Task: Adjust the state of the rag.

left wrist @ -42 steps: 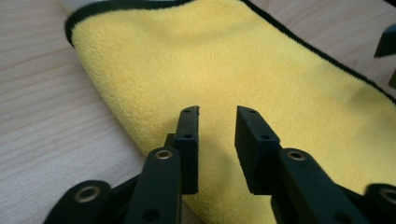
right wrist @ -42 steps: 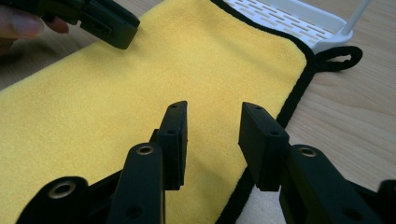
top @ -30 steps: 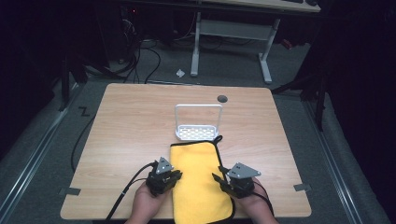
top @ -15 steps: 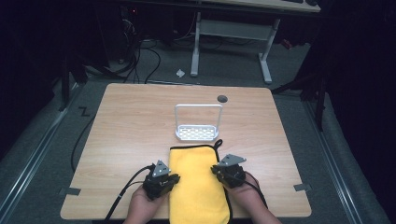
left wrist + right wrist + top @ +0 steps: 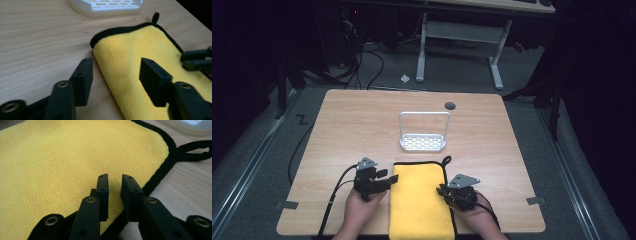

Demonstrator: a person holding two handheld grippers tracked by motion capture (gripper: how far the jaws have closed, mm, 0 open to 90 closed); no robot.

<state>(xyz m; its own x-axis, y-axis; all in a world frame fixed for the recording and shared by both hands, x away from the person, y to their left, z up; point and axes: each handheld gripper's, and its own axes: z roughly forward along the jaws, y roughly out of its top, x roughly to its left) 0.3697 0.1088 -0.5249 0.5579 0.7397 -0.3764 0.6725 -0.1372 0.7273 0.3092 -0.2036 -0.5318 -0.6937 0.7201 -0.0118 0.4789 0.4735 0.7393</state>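
Note:
A folded yellow cloth (image 5: 419, 200) with black trim lies at the table's near edge. My left gripper (image 5: 387, 179) is at the cloth's left fold. Its jaws have just been opening and stand wide open astride that fold (image 5: 130, 57), one over bare wood and one over the cloth, with neither pressing on it. My right gripper (image 5: 443, 190) rests low at the cloth's right edge (image 5: 75, 152). Its jaws have just been opening a little. A narrow gap shows between them (image 5: 115, 185), with nothing pinched in it.
A white rack (image 5: 424, 142) with a tall handle stands just beyond the cloth. The cloth's black hanging loop (image 5: 445, 161) lies at its far right corner. The wooden table (image 5: 352, 125) has a dark cable hole (image 5: 450, 105) at the back. Cables trail from both grippers.
The left gripper's jaws have spread wide and that hand has shifted a little left, off the cloth. The right hand has hardly moved since half a second ago.

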